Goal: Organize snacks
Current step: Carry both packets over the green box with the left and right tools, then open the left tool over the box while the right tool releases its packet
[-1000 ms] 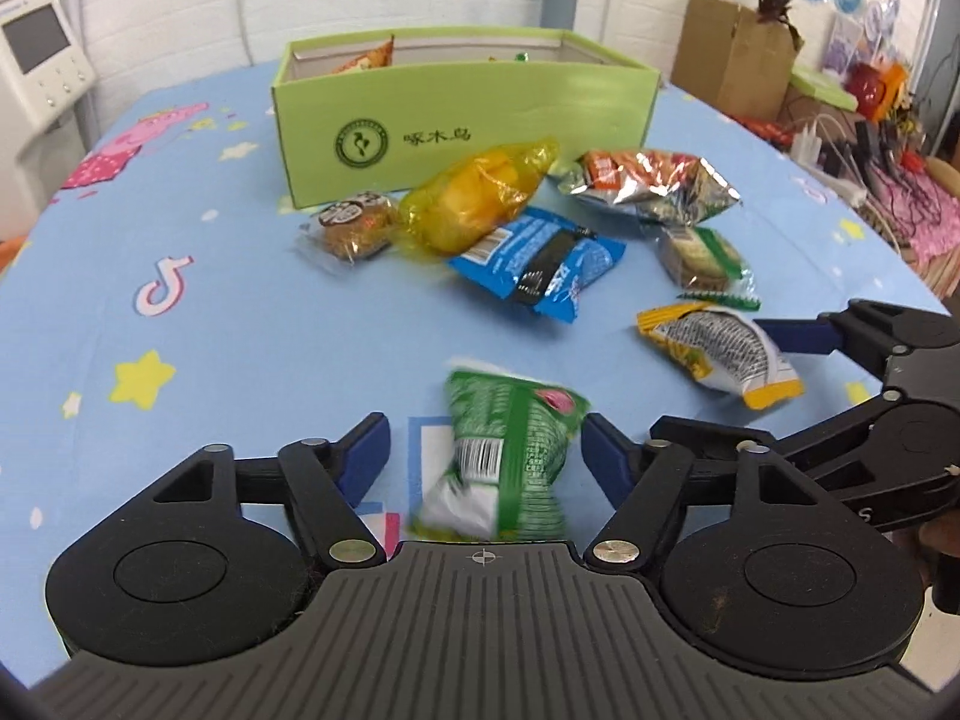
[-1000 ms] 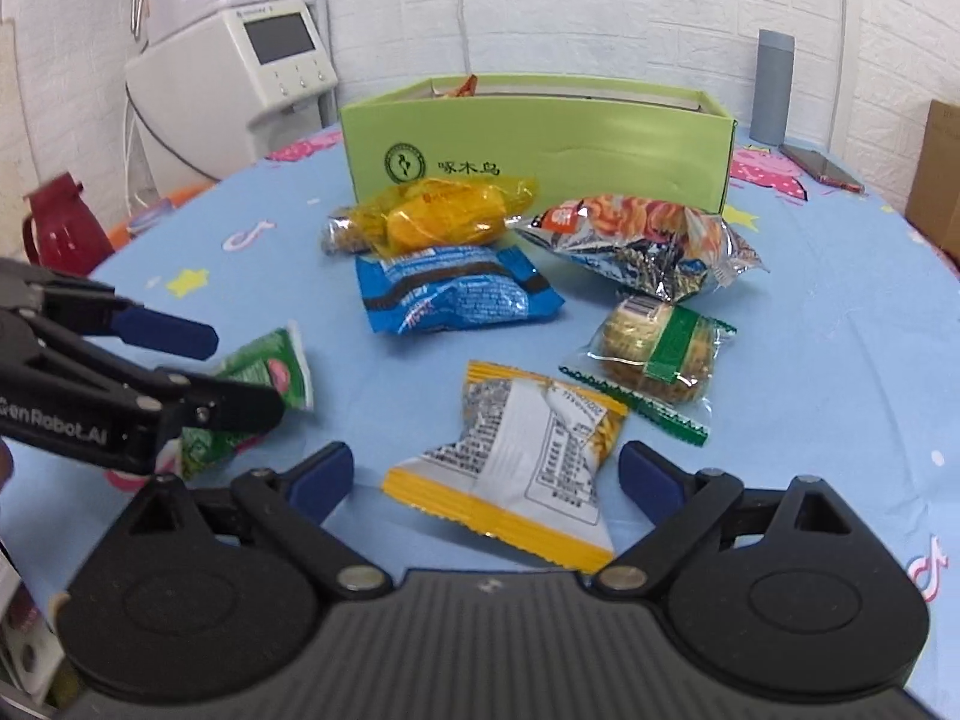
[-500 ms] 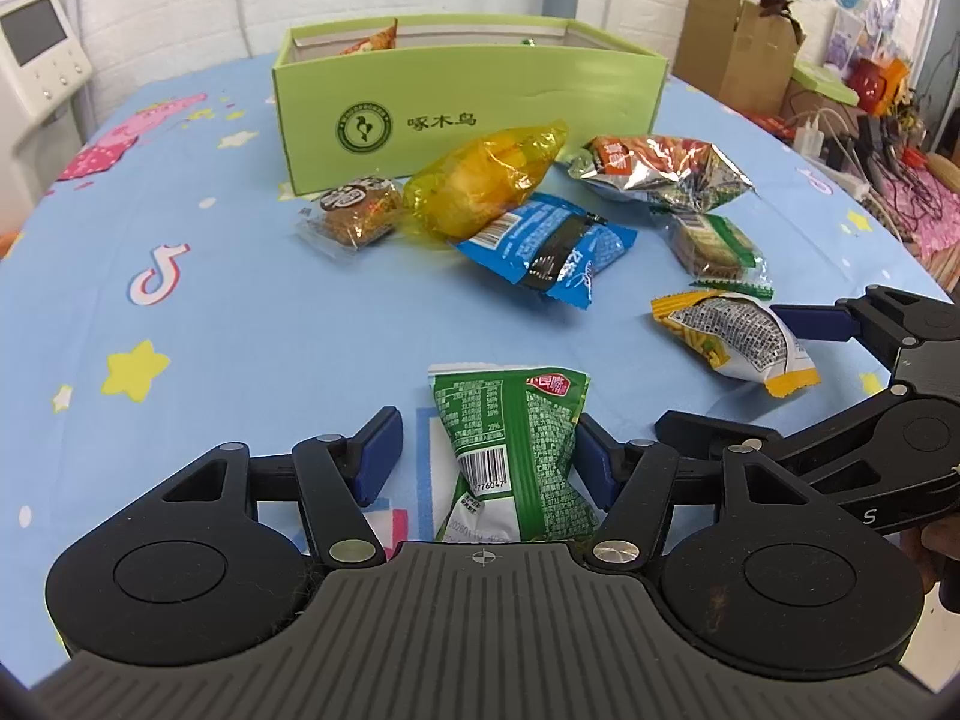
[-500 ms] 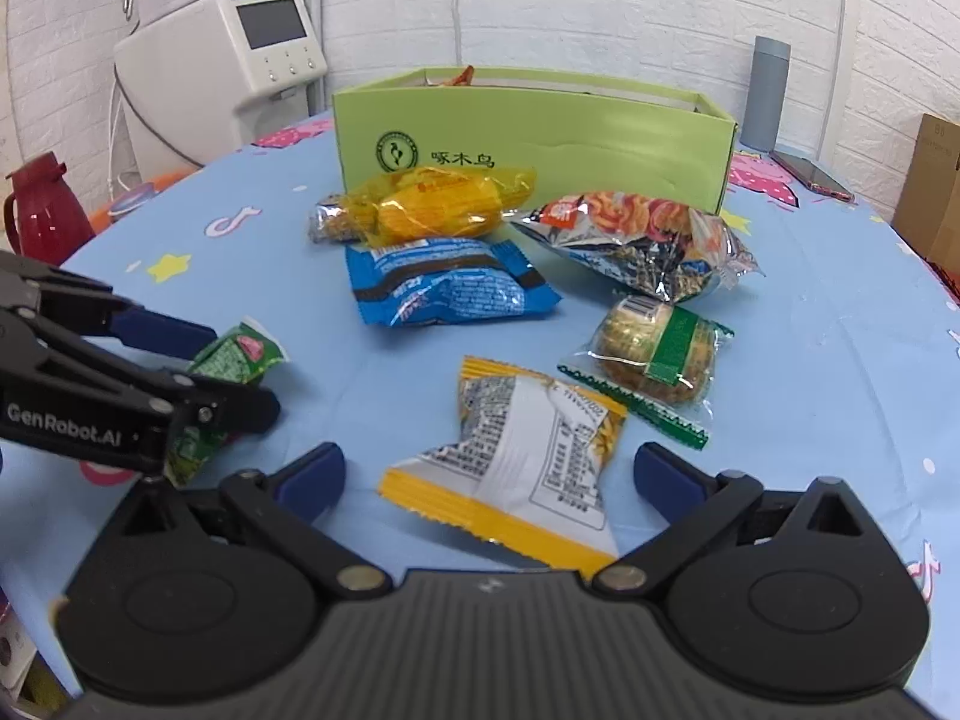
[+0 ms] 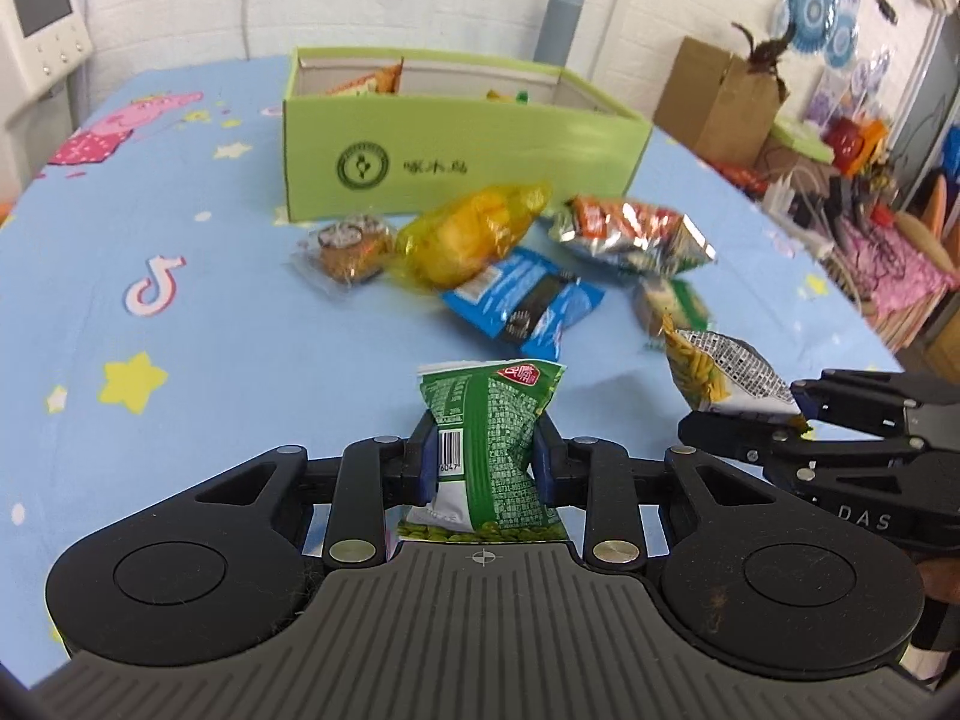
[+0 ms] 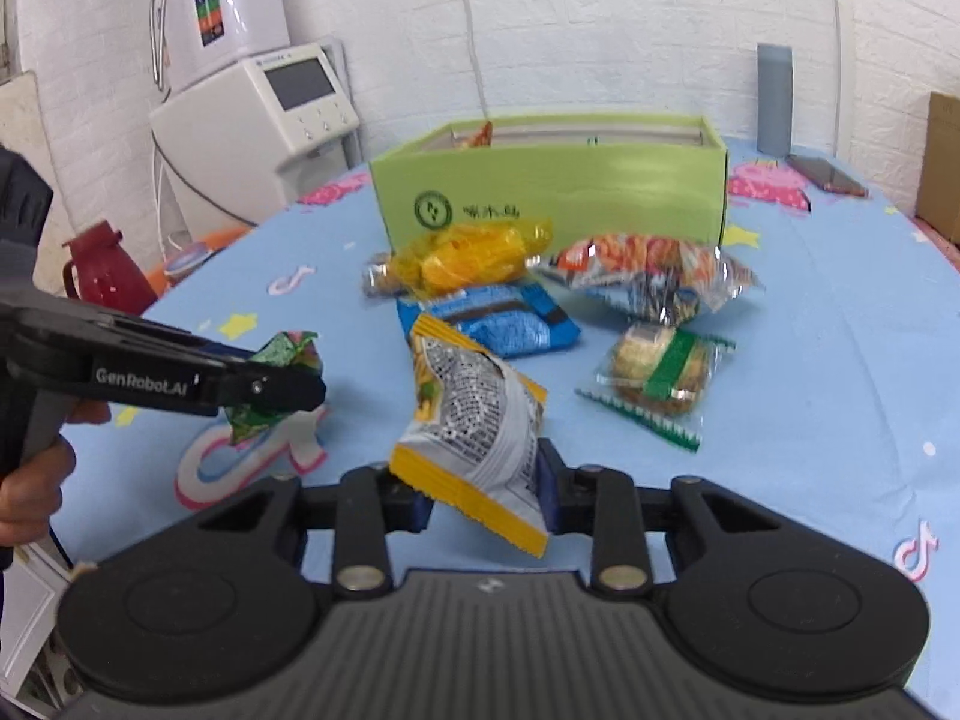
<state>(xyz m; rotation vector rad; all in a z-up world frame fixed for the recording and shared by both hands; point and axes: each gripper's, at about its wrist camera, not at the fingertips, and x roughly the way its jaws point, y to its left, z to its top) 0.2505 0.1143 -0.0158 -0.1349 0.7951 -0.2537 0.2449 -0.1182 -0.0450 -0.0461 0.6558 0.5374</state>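
Though crinkled at the pinch — left hand-held gripper [image 5: 483,459] on glossy green packet [image 5: 489,420], right hand-held gripper [image 6: 486,495] on yellow-edged foil pouch [image 6: 474,420].

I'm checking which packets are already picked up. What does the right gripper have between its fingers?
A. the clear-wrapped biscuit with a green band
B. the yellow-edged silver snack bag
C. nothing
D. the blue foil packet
B: in the right wrist view the right gripper has just closed its blue pads on the yellow-edged silver snack bag, which is tilted up off the blue tablecloth.
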